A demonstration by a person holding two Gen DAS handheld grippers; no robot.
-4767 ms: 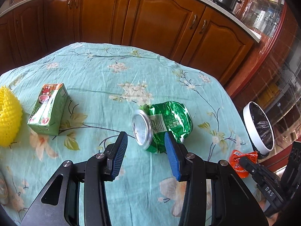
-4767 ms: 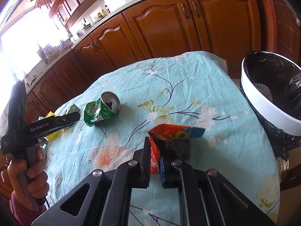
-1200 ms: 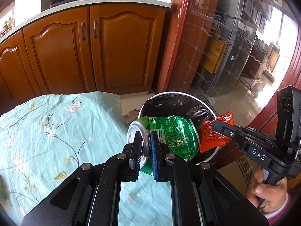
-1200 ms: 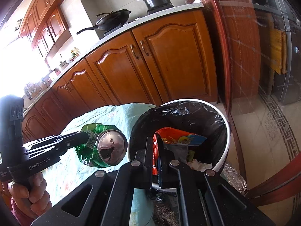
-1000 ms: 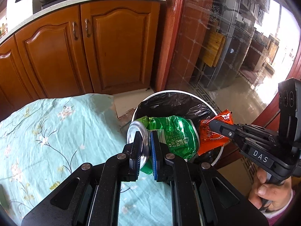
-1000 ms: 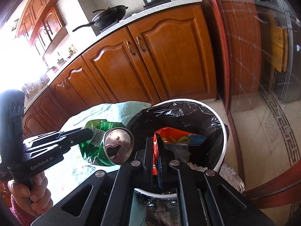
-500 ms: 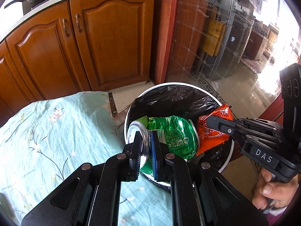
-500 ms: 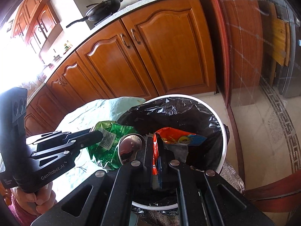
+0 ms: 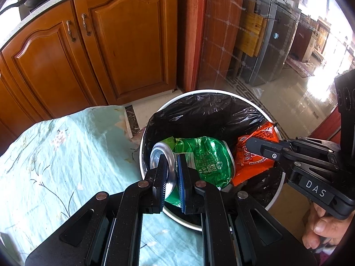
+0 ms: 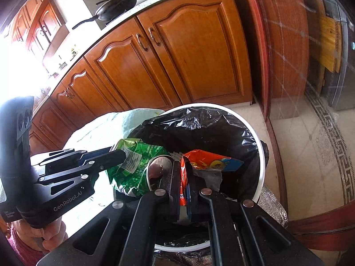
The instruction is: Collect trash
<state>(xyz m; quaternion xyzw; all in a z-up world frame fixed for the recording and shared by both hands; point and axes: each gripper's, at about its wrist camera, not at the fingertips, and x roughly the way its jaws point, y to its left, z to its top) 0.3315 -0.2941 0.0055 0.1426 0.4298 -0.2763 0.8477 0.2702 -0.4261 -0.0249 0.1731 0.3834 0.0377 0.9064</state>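
Note:
My left gripper (image 9: 172, 166) is shut on a crushed green can (image 9: 204, 157) and holds it over the white bin with a black liner (image 9: 199, 108). My right gripper (image 10: 183, 170) is shut on an orange snack wrapper (image 10: 210, 157) and holds it over the same bin (image 10: 221, 130). The two pieces of trash hang side by side above the bin's opening. The wrapper also shows in the left wrist view (image 9: 253, 155), and the can in the right wrist view (image 10: 137, 166).
The table with a teal flowered cloth (image 9: 55, 166) ends just left of the bin. Wooden cabinets (image 9: 106, 51) stand behind, with a wok (image 10: 115, 8) on the counter. A tiled floor (image 10: 310, 137) and a red wooden frame (image 10: 321, 232) lie to the right.
Both grippers have carried their trash from over the table to above the bin, and in the last half second moved further over its opening and closer together.

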